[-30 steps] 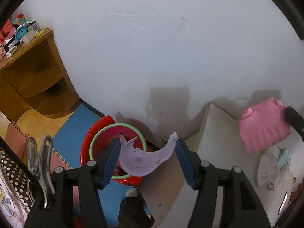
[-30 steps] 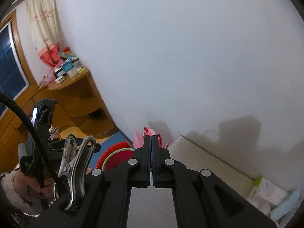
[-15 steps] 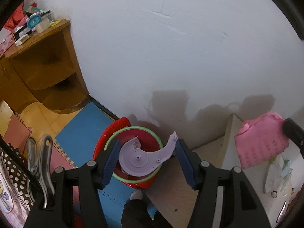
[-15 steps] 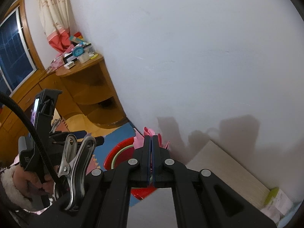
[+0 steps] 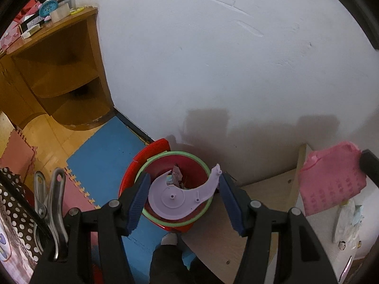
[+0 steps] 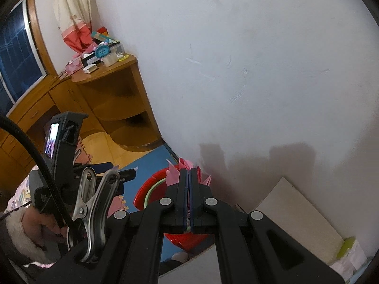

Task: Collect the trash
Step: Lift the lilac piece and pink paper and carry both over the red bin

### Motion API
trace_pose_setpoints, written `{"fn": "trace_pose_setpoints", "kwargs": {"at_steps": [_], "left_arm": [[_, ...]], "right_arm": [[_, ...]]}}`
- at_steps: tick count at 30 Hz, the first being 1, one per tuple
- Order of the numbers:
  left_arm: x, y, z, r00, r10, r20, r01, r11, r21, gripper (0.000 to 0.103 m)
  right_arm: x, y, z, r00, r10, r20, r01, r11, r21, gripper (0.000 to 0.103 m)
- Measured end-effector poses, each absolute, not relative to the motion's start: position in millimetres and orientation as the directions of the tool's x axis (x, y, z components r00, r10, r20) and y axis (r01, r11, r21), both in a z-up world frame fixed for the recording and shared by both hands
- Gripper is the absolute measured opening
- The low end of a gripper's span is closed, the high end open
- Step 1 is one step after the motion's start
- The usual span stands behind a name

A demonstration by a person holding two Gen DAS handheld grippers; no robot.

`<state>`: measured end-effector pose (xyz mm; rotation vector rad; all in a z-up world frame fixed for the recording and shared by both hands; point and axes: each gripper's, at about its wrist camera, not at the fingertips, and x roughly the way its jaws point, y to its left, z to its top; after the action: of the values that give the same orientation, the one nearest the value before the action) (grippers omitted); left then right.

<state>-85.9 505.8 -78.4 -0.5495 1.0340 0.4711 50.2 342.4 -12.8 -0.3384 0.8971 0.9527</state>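
Gripping a flat lilac plastic piece (image 5: 175,198) by its edges, the left gripper (image 5: 183,195) is held directly above a red bin (image 5: 129,184). The piece is smooth and moulded, a round disc with a small central peg and a curved tail rising to a point against the right finger. The ribbed blue pads (image 5: 138,200) press on it from both sides. The bin is round, of glossy plastic, with a pale green ring (image 5: 196,161) around its mouth; crumpled scraps (image 5: 176,176) lie inside it.

The right gripper (image 6: 188,197) is closed tight on folded pink paper (image 6: 174,174), whose creased corners stick out beyond the fingers. In the left view the same paper (image 5: 331,179) is seen as a soft square sheet with a fine printed pattern.

The bin stands on blue interlocking foam mats (image 5: 99,153) laid over a yellowish floor, close to a white, scuffed wall (image 5: 213,59). A pale wood-grain worktop (image 6: 300,215) edges in beside the bin. A rounded wooden corner shelf (image 5: 71,78) stands further along the wall, with a blue clock (image 5: 48,8) and small boxes on top.
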Motion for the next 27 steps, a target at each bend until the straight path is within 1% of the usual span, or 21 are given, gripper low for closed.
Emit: {"fn": "trace_pose_setpoints", "kwargs": {"at_steps": [6, 11, 14, 19, 27], "left_arm": [[-83.1, 511.9, -91.1, 0.432, 0.077, -0.898, -0.603, 0.765, -0.225, 0.063], [-77.5, 522.8, -105.7, 0.419, 0.060, -0.906, -0.587, 0.779, -0.220, 0.063], [-74.9, 534.3, -115.3, 0.414, 0.054, -0.909, -0.587, 0.779, -0.221, 0.063], [-77.1, 551.5, -134.4, 0.391, 0.051, -0.919, -0.615, 0.758, -0.220, 0.063], [-88.0, 574.0, -162.0, 0.381, 0.026, -0.924, -0.679, 0.686, -0.261, 0.063]], "right_arm": [[49.5, 357.0, -12.4, 0.289, 0.544, -0.788, -0.814, 0.573, 0.097, 0.001], [58.6, 366.9, -32.1, 0.260, 0.518, -0.815, -0.797, 0.592, 0.122, 0.001], [63.3, 380.6, -45.9, 0.247, 0.493, -0.834, -0.801, 0.588, 0.110, 0.001], [68.9, 403.8, -65.3, 0.219, 0.482, -0.848, -0.807, 0.579, 0.120, 0.001], [69.7, 449.4, -95.6, 0.144, 0.460, -0.876, -0.841, 0.524, 0.137, 0.001]]}}
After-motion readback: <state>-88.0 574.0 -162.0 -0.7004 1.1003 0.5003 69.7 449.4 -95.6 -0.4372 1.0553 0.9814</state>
